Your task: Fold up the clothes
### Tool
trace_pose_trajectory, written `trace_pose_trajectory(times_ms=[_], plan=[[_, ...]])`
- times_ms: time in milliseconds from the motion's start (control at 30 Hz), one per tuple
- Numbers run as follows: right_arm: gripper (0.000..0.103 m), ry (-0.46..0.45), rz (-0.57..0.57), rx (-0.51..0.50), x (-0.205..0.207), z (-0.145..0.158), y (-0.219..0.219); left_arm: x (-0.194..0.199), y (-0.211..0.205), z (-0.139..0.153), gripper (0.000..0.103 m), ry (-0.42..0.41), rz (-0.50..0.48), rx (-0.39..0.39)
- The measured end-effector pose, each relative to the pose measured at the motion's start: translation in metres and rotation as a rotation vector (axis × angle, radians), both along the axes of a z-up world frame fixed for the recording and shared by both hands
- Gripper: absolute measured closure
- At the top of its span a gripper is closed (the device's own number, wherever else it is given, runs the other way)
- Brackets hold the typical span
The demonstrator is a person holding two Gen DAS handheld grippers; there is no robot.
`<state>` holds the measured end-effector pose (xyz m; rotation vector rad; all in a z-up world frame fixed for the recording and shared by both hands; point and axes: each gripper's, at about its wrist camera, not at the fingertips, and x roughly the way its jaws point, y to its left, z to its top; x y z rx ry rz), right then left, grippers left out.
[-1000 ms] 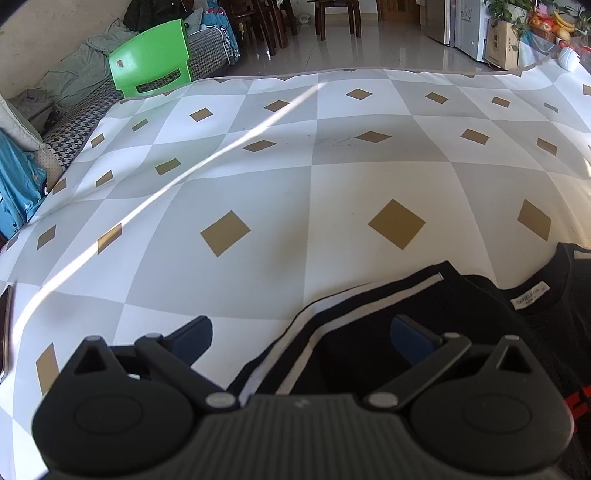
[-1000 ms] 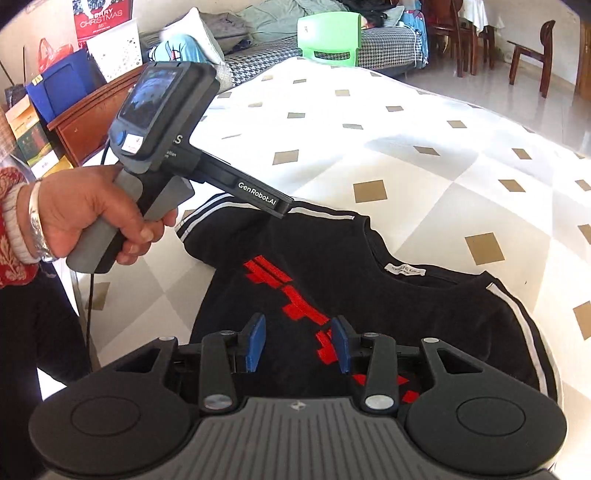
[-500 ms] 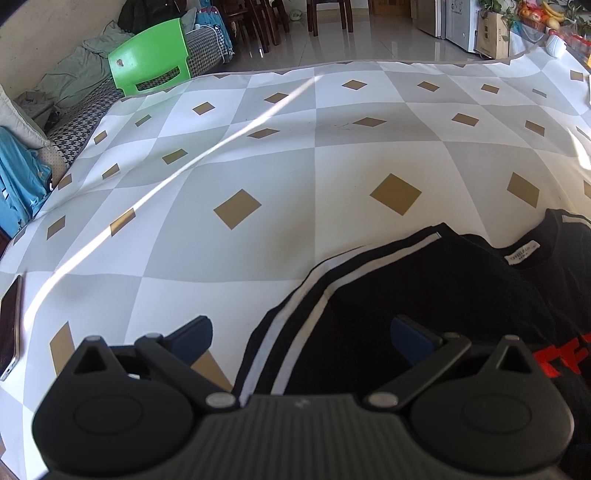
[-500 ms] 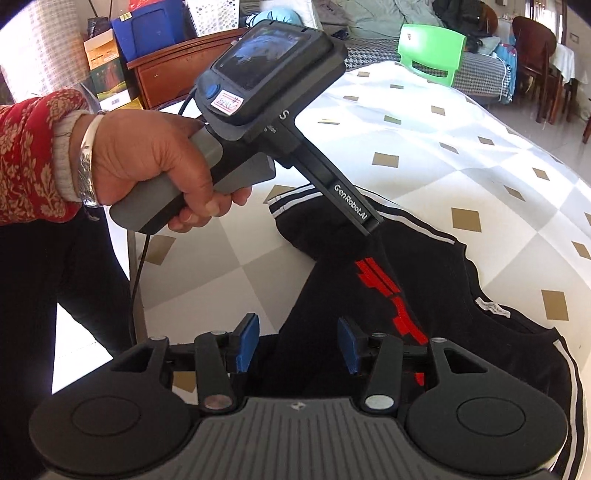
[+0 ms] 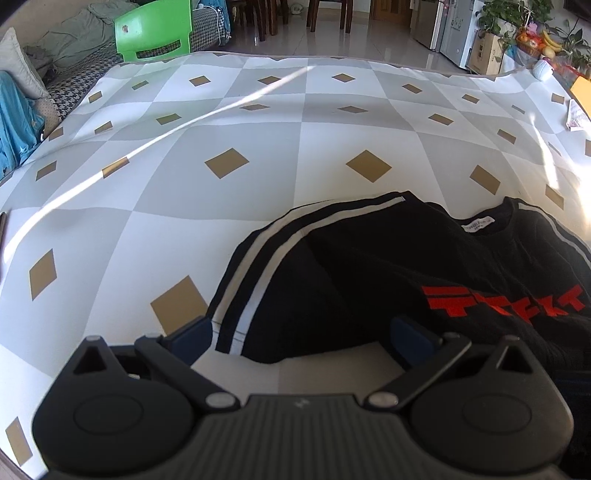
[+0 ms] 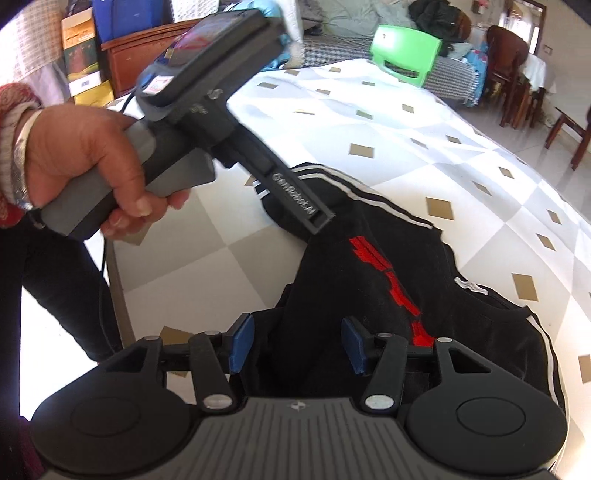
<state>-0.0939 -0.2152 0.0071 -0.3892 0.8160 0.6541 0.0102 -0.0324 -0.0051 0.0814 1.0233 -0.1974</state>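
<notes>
Blue pads of the right tool (image 6: 293, 343) partway apart and opening, black cloth of the T-shirt (image 6: 373, 280) bunched up between them, neither pad pressing on it. Beyond the pads, the shirt running away across the bench (image 6: 461, 155), red print up, white neck label toward the right, white-striped sleeve (image 6: 306, 173) at the far end. Above that sleeve, the left tool (image 6: 321, 221), seen from the side with its fingertips hidden behind the bar, gripped by the left hand (image 6: 85, 162) just past the near left edge of the bench; red patterned sleeve and a metal bangle at the wrist.

Left tool (image 5: 303, 339) in its own view: jaws spread wide, nothing clamped, pads clear of the cloth. Striped sleeve (image 5: 258, 266) just ahead of and between the two fingers, its cuff end nearest the left finger (image 5: 192, 338); body of the T-shirt (image 5: 424, 258) spreading rightward behind the right finger, red lettering toward the right, neck label farther back. Shirt lying near the front edge of the bench (image 5: 221, 110), rumpled and not flat.

Farther out: checked white, grey and tan cloth over the whole bench, a streak of sunlight across it. Green plastic chair (image 5: 153, 31) beyond the far left corner, beside a houndstooth sofa (image 5: 74, 85) heaped with fabric.
</notes>
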Motion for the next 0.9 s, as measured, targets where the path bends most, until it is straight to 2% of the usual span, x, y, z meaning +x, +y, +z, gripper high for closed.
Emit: trace_pose_trajectory(times_ms=[200, 300, 467, 633, 767, 900], plan=[[0.046, -0.005, -0.215, 0.021, -0.004, 0.006, -0.022, -0.027, 0.006, -0.005, 0.0, 0.049, 0.029, -0.118], [0.045, 0.028, -0.315, 0.053, -0.002, 0.007, -0.035, -0.038, 0.003, -0.01, 0.0, 0.066, 0.024, -0.147], [0.045, 0.044, -0.453, 0.039, 0.006, 0.005, -0.049, -0.057, -0.008, -0.013, 0.0, 0.077, -0.037, -0.176], [0.045, 0.086, -0.543, 0.061, 0.018, -0.003, -0.065, -0.068, -0.018, -0.018, 0.0, 0.089, -0.088, -0.198], [0.045, 0.114, -0.567, -0.014, 0.023, -0.014, -0.064, -0.072, -0.026, -0.024, 0.0, 0.116, -0.133, -0.236], [0.045, 0.13, -0.569, -0.071, 0.028, -0.026, -0.059, -0.073, -0.04, -0.031, 0.0, 0.123, -0.188, -0.226]])
